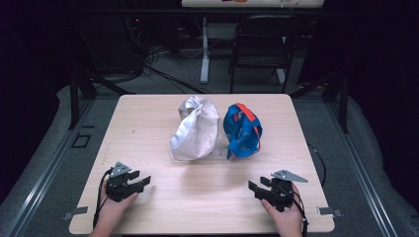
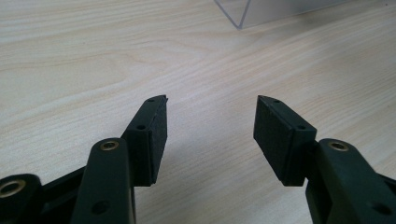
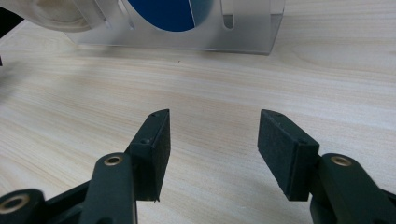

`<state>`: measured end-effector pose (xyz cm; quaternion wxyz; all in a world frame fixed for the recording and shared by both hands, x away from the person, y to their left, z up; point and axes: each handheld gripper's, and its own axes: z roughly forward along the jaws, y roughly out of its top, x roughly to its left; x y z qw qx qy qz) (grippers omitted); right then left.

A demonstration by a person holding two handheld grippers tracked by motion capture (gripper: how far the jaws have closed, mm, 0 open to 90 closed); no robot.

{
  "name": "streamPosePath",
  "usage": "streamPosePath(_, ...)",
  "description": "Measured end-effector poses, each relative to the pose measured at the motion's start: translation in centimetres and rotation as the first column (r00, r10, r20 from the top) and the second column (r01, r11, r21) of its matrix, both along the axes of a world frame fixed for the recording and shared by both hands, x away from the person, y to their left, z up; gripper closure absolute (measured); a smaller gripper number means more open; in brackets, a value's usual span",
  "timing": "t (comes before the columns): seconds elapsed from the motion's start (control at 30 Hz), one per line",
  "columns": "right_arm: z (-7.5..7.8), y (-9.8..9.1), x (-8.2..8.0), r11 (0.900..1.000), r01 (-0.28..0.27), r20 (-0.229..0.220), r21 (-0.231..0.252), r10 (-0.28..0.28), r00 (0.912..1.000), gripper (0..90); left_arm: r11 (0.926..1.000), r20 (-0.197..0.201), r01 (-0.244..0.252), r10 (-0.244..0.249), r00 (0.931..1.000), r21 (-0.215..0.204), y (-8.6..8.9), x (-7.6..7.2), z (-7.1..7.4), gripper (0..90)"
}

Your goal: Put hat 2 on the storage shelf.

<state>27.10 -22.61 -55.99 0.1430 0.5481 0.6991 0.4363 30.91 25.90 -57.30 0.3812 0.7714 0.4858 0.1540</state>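
A cream cap (image 1: 194, 129) and a blue cap with an orange stripe (image 1: 242, 131) rest side by side on a clear plastic stand (image 3: 243, 32) in the middle of the wooden table (image 1: 148, 123). My left gripper (image 1: 143, 181) lies near the front left edge, jaws open over bare wood (image 2: 211, 112). Resting near the front right edge, my right gripper (image 1: 257, 186) is also open and empty (image 3: 214, 126). In the right gripper view the blue cap (image 3: 163, 9) and the edge of the cream cap (image 3: 51, 11) show behind the stand's wall. Both grippers are well short of the caps.
A corner of the clear stand (image 2: 243, 14) appears at the top of the left gripper view. Behind the table stand a black chair (image 1: 264, 42) and a white desk leg (image 1: 204, 49), with cables on the floor. Metal rails (image 1: 44, 168) run along both sides.
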Motion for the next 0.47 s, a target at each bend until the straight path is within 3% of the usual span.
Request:
streamPosePath(0.3,0.1,-0.4,0.3,0.9999,0.014,0.0,0.001,-0.014,0.9999,44.5,0.9993,0.046,0.038,-0.038,0.9982,0.002,-1.0,-0.5,0.5,48.0)
streamPosePath(0.47,0.3,-0.6,0.1,0.9994,0.011,0.011,0.032,-0.012,0.9999,44.4,0.9963,0.081,0.082,-0.08,0.9935,-0.024,-2.8,-1.1,1.3,47.6)
